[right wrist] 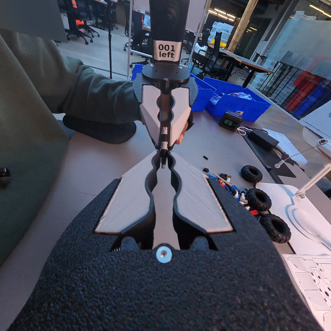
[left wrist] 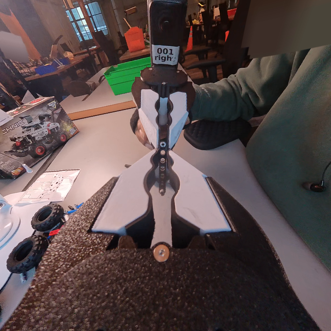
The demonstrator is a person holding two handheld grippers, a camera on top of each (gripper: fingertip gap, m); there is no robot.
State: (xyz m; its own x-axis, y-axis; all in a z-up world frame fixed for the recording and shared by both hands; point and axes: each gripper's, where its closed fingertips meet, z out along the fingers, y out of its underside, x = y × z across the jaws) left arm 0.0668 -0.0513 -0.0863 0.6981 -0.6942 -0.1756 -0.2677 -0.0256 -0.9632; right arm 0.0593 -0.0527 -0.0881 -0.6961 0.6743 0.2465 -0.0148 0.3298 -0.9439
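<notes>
Standing by the tabletop (left wrist: 100, 146), I see the two tools meeting tip to tip above it. The left tongs (left wrist: 161, 152) are clenched on a slim black beam (left wrist: 162, 162) pierced by a row of round holes. It runs back between their pale fingers (left wrist: 132, 197) and ends in a small grey pin. The right tongs (right wrist: 162, 152) come in from twelve o'clock and are pinched on the far end of the same beam, though exactly where they bite is hard to make out. Each tool carries a white printed label (left wrist: 165, 53) on its black body. A person's green sleeve (left wrist: 232, 96) reaches in from three o'clock. In the left wrist view, a toy box (left wrist: 35, 129) with a monster truck picture and brand marks lies at nine o'clock. A pale sticker sheet (left wrist: 52, 184) lies below it, with knobbly black tyres (left wrist: 47, 216) at eight o'clock. A green bin (left wrist: 129, 77) stands at eleven o'clock. From the right wrist view, blue bins (right wrist: 238, 100) sit at one o'clock, with a small black device (right wrist: 231, 120) showing a lit screen just in front.
</notes>
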